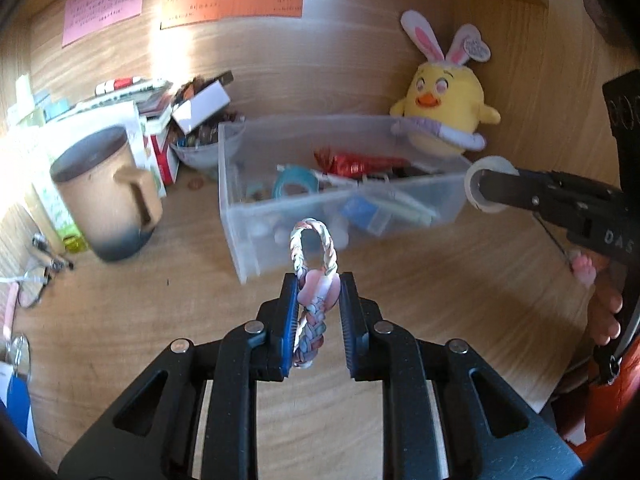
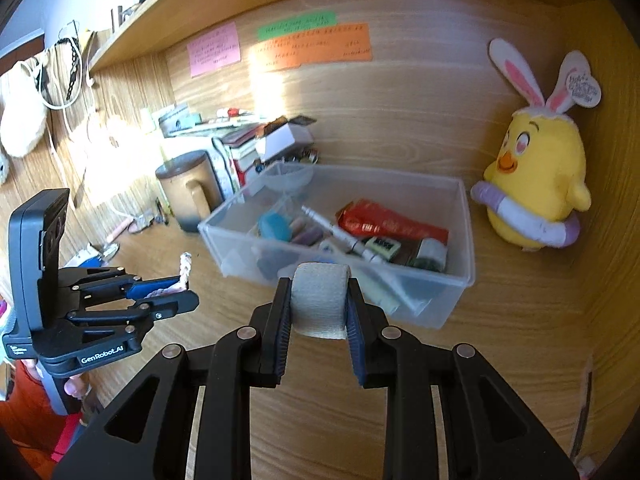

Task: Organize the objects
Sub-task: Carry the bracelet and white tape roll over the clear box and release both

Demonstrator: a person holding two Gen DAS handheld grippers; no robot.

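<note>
The left gripper (image 1: 319, 280) is seen clamped on a braided band (image 1: 314, 264), pinched at its pink charm, with the loop standing up above the fingertips and the rest hanging between the fingers. The band is held in the air, just short of the clear bin (image 1: 340, 184). The right gripper (image 2: 319, 280) is closed on a pale roll of tape (image 2: 319, 300), gripped across its flat sides and carried clear of the desk (image 2: 500, 320), near the bin's front wall. From the left wrist view the same roll is seen at the bin's right end.

One bin is counted, already holding a teal tape roll (image 1: 294, 182), a red foil packet (image 2: 390, 222), a white marker (image 2: 340, 234) and other small items too blurred to be told apart. One yellow chick plush (image 2: 536, 184) with bunny ears is propped at the back right, close by the bin's corner. One tan mug (image 1: 108, 200) is set to the bin's left, with a stack of books and boxes behind it.

Three paper notes are stuck to the wooden back panel: one pink (image 2: 214, 54), one green (image 2: 296, 26), one orange (image 2: 316, 48). A shelf (image 2: 240, 4) runs overhead. Sunlight is thrown across the wood-grain desk.
</note>
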